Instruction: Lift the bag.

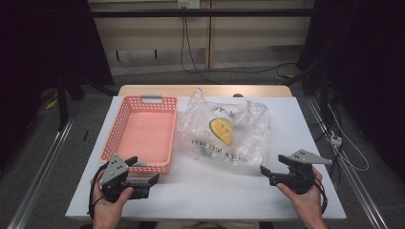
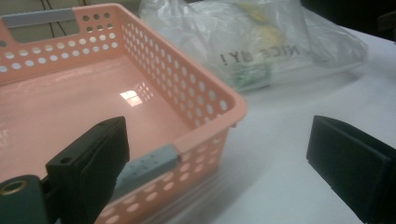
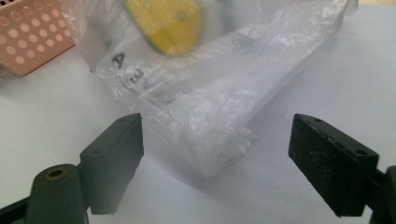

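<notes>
White table (image 1: pixel 215 191) lies under our hands. Our left gripper (image 1: pixel 143 183) sits close to us with its jaws wide apart, holding nothing, right by the near corner of the pink basket (image 1: pixel 143 131). Our right gripper (image 1: pixel 265 174) is wide apart too, empty, pointing at the clear plastic bag (image 1: pixel 224 129). That bag lies just beside the basket, farther back in the middle.

The high view looked forward and down over the whole bench (image 1: pixel 286 191). The left gripper view sat low and close at the pink basket (image 2: pixel 140 93) corner; the right gripper view sat close before the plastic bag (image 3: pixel 210 102). All three shared basket and bag.
</notes>
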Action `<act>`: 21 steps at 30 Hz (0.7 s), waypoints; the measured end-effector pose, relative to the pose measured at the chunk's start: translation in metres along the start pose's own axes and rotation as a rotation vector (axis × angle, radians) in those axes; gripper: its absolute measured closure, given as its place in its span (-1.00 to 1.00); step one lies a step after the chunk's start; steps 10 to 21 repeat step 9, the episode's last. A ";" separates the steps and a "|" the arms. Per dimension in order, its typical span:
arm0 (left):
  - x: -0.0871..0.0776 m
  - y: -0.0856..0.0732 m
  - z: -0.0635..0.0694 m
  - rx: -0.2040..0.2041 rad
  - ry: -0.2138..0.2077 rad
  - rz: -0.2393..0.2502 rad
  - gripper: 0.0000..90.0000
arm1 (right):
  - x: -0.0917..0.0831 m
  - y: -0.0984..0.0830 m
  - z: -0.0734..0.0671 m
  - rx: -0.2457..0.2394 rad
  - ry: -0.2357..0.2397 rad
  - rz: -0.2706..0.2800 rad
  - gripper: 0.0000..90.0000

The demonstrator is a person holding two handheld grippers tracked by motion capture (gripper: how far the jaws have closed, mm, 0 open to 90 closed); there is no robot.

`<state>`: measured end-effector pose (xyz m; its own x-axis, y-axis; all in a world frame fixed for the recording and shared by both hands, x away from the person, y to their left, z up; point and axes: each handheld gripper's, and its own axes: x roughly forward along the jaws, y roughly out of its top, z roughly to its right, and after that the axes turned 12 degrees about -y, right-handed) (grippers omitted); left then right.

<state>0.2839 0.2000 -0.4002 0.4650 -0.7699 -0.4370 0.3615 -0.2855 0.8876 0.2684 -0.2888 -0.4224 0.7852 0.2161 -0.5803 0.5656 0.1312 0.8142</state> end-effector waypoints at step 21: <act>-0.001 -0.007 -0.006 -0.009 0.024 -0.015 -0.88 | 0.003 -0.004 -0.001 0.003 0.010 -0.015 -0.63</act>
